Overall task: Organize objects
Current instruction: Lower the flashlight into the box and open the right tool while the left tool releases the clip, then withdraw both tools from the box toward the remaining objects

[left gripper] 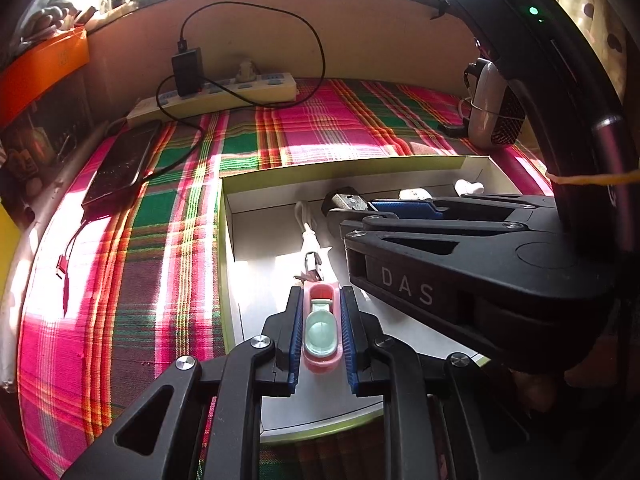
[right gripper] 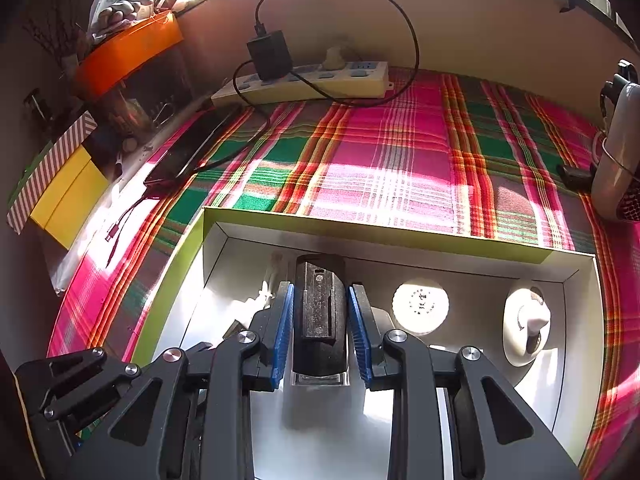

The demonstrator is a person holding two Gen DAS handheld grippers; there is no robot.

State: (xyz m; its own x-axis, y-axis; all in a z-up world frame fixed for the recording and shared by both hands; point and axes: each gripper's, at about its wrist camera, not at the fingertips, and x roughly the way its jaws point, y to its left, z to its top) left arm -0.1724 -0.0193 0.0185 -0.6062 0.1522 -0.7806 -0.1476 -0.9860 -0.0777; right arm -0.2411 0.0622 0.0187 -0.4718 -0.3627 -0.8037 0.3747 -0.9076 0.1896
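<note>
A shallow white box with a green rim (left gripper: 224, 240) (right gripper: 376, 222) lies on the plaid cloth. My left gripper (left gripper: 322, 300) is shut on a small pink case with a pale green oval inset (left gripper: 322, 332), held over the box. My right gripper (right gripper: 320, 294) is shut on a black rectangular device (right gripper: 320, 312) inside the box; it also shows in the left wrist view (left gripper: 346, 200). Inside the box lie a white cable (left gripper: 308, 232), a round white lid (right gripper: 420, 306) and a white earbud case (right gripper: 526, 326).
A power strip (right gripper: 320, 80) with a black charger (right gripper: 270, 56) and looping cable sits at the back. A dark phone (left gripper: 120, 160) lies at left. A white and black device (left gripper: 494, 108) stands at right. An orange box (right gripper: 128, 52) and a yellow box (right gripper: 68, 196) stand at the left.
</note>
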